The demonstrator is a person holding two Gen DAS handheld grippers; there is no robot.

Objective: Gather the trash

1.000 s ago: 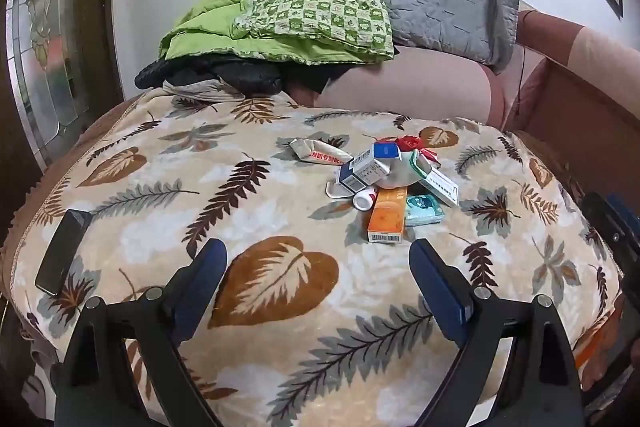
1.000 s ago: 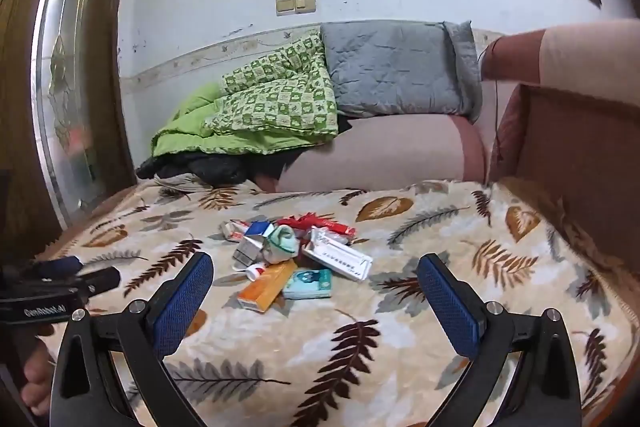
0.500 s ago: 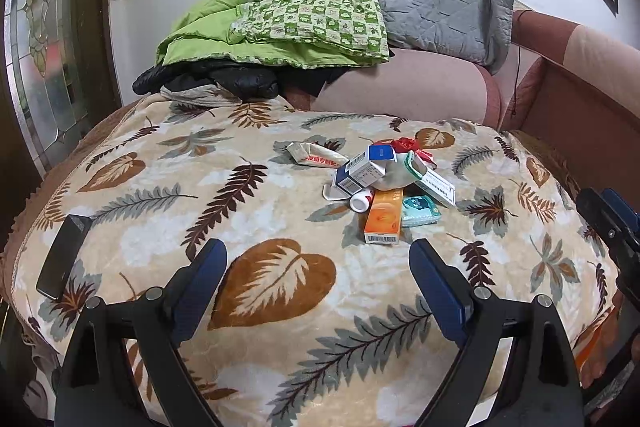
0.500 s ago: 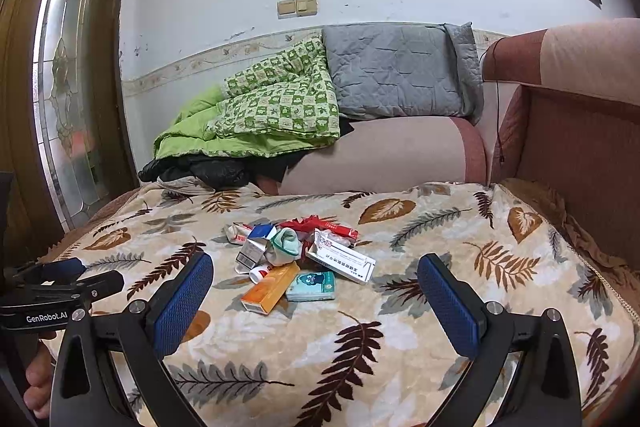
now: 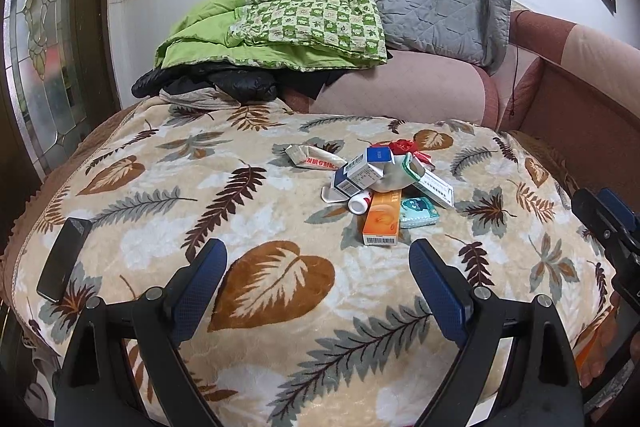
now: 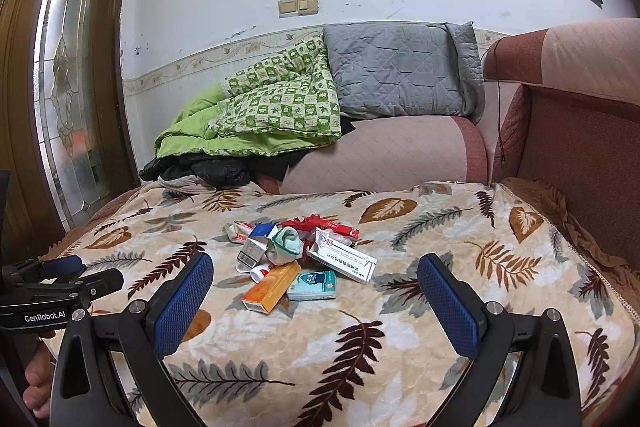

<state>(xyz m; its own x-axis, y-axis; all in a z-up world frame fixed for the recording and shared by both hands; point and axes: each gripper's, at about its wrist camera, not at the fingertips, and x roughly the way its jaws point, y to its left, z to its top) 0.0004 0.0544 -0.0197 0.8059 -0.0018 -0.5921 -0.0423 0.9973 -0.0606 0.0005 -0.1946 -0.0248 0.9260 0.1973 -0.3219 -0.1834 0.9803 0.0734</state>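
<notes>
- Trash, a small heap of cardboard boxes and wrappers (image 5: 384, 183), lies near the middle of the leaf-patterned plush blanket (image 5: 260, 279) that covers the seat.
- At the near edge of the heap we see an orange rectangular carton (image 5: 382, 221), with a teal soft packet (image 5: 418, 213) just to its right, touching it.
- A white and blue carton with a barcode (image 5: 360, 173) leans on the heap's left side, and a long white box (image 6: 344, 259) lies on its right; red crinkled wrappers (image 6: 324, 225) sit at the far side.
- We hold the left gripper (image 5: 318, 277) above the near blanket, its blue-padded fingers (image 5: 200, 279) spread wide with nothing between them.
- Our right gripper (image 6: 316, 291) is likewise spread and empty, well short of the heap.
- A flat black phone (image 5: 64, 259) lies on the blanket's left edge.
- Far back, a green checked quilt (image 6: 276, 107) and a grey quilted cushion (image 6: 400, 71) are piled against the white wall.
</notes>
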